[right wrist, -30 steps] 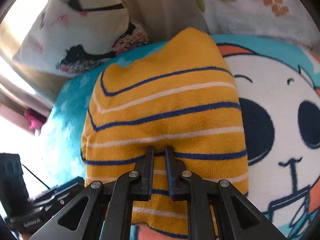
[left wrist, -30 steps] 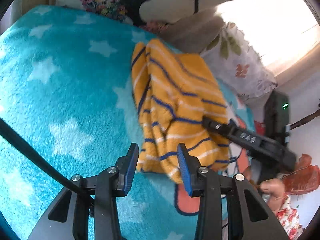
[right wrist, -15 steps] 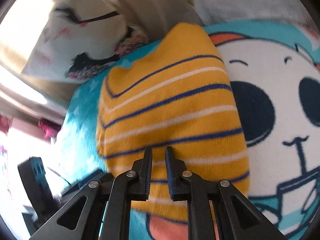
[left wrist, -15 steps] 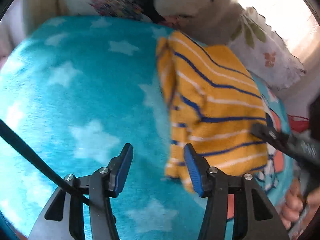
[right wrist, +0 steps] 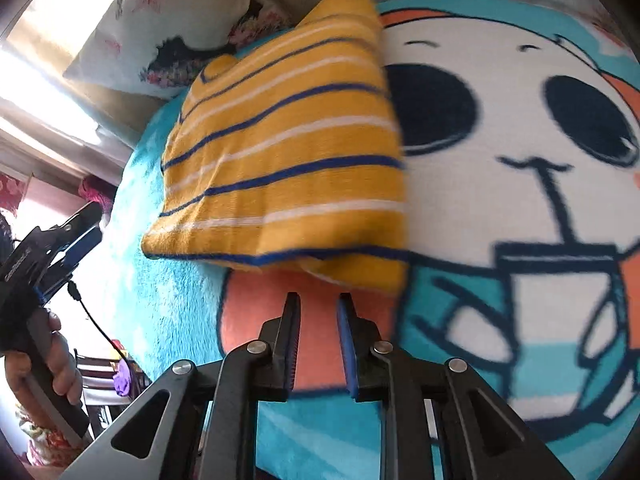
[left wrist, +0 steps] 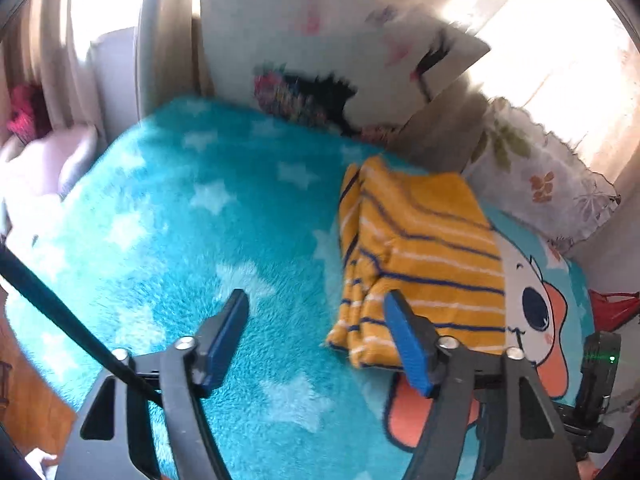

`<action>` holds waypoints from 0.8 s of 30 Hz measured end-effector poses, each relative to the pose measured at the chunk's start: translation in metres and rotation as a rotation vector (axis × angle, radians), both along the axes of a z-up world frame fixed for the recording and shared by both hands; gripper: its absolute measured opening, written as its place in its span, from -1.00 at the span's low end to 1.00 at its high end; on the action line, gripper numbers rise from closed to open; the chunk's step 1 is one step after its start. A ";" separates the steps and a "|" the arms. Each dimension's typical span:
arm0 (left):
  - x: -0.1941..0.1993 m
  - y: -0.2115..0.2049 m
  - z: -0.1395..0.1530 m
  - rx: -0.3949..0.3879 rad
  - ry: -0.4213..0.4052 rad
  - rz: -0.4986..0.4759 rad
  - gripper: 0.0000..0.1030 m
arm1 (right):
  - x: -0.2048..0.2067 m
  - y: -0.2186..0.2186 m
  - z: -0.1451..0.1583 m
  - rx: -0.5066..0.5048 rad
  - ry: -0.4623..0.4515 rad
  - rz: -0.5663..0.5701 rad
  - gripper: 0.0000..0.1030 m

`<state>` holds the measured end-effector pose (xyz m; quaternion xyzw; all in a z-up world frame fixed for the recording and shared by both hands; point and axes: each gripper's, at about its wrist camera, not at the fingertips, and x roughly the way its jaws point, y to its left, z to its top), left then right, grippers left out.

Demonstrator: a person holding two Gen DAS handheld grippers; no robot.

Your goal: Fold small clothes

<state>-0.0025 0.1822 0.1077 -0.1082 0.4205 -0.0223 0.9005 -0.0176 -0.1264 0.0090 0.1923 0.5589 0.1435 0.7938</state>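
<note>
On a turquoise star-print blanket (left wrist: 192,240), we see the striped yellow garment (left wrist: 420,256) lying folded into a compact rectangle, its right edge over the cartoon face printed on the blanket and its far end near the pillows (left wrist: 328,52). A second ago our right gripper (right wrist: 319,312) sat over the cloth with its jaws nearly shut; now it has drawn back toward us, its fingertips just clear of the near hem, and its jaws are opening with nothing between them, still only a narrow gap. Our left gripper (left wrist: 318,320) has also pulled away from the garment's left edge, where it hovered a moment before; its jaws are opening wide and hold nothing, only blanket showing between them. From the right wrist view we see that left tool off to the side in a hand (right wrist: 40,356), well apart from the cloth. We judge that both tools have let go and the fold on this piece is finished or very nearly so, leaving the stack free to be smoothed or set aside.
</note>
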 end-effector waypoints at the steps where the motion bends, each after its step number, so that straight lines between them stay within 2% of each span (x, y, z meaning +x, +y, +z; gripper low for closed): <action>1: -0.005 -0.005 0.007 0.017 -0.034 0.011 0.60 | -0.003 -0.007 0.003 -0.002 -0.011 -0.005 -0.58; 5: -0.035 -0.034 0.036 0.087 -0.190 0.042 0.89 | -0.013 -0.030 0.015 -0.026 -0.052 -0.018 -0.40; 7: -0.042 -0.041 0.043 0.054 -0.225 0.013 0.99 | -0.020 -0.040 0.018 -0.038 -0.064 -0.020 -0.38; 11: -0.044 -0.048 0.037 -0.050 -0.155 -0.025 0.99 | -0.026 -0.047 0.022 -0.070 -0.082 -0.012 -0.36; 13: -0.043 -0.054 0.028 -0.045 -0.071 -0.035 0.99 | -0.031 -0.050 0.024 -0.099 -0.099 -0.003 -0.36; 14: -0.044 -0.056 0.026 -0.041 -0.055 -0.040 0.99 | -0.033 -0.050 0.025 -0.110 -0.104 0.001 -0.36; 16: -0.047 -0.062 0.019 -0.024 -0.034 -0.046 0.99 | -0.039 -0.055 0.024 -0.124 -0.108 0.004 -0.36; 19: -0.055 -0.069 0.018 0.020 -0.046 -0.044 0.99 | -0.036 -0.059 0.019 -0.115 -0.099 0.004 -0.36; 22: -0.065 -0.070 0.031 0.105 -0.123 -0.009 0.99 | -0.030 -0.056 0.017 -0.103 -0.092 0.006 -0.36; 24: -0.069 -0.066 0.046 0.170 -0.209 0.042 0.99 | -0.024 -0.049 0.021 -0.105 -0.103 0.016 -0.36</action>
